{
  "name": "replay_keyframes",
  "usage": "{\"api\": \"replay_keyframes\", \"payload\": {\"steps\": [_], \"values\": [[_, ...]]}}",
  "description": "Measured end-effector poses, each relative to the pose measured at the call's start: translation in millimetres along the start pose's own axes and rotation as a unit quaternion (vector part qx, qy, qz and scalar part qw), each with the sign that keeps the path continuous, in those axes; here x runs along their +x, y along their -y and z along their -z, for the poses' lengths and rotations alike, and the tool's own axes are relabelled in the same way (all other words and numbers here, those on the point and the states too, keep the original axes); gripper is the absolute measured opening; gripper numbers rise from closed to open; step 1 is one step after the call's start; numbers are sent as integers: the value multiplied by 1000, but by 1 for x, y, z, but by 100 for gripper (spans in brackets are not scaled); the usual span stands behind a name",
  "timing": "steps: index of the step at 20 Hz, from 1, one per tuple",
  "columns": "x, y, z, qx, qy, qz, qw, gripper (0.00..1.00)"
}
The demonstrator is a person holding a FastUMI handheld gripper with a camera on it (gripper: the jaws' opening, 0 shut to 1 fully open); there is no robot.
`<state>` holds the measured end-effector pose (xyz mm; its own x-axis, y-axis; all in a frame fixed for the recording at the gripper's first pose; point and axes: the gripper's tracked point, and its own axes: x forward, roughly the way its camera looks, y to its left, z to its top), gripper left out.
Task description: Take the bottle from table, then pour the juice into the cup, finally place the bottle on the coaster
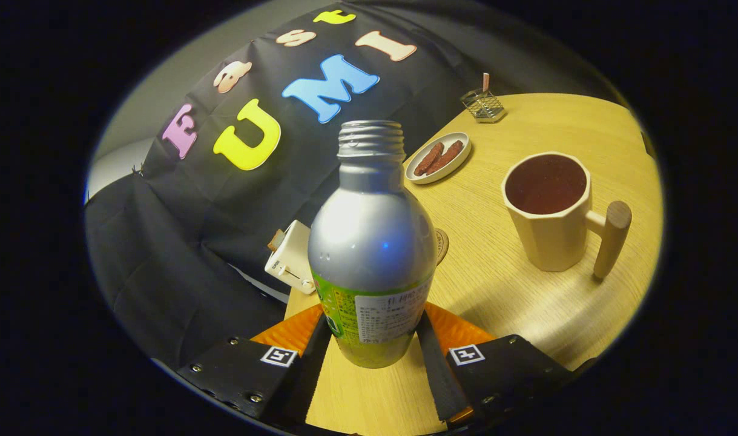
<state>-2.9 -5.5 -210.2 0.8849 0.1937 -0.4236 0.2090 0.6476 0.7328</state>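
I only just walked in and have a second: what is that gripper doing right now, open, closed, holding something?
Gripper: closed on the silver bottle, one finger pressing each side of its lower body; the bottle is uncapped and lifted, tilted, over the table.

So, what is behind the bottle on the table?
The tongs are shut on the bottle. Behind it, the edge of a round coaster shows; the bottle covers the rest. A white toaster stands behind it to the other side.
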Motion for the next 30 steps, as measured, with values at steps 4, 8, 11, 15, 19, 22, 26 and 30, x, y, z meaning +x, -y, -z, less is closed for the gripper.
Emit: {"api": "replay_keyframes", "payload": {"steps": [4,8,11,15,19,22,26,30], "values": [[-4,11,-1,39,-16,-4,999,76],[-3,10,-1,94,-36,-19,995,76],[1,12,-2,132,-41,-18,990,76],[5,12,-8,179,-42,-21,983,76],[11,10,-16,239,-33,-33,970,76],[13,13,-17,268,-34,-31,962,76],[17,5,-21,321,-38,-41,945,76],[17,-4,-24,358,-42,-50,931,76]]}}
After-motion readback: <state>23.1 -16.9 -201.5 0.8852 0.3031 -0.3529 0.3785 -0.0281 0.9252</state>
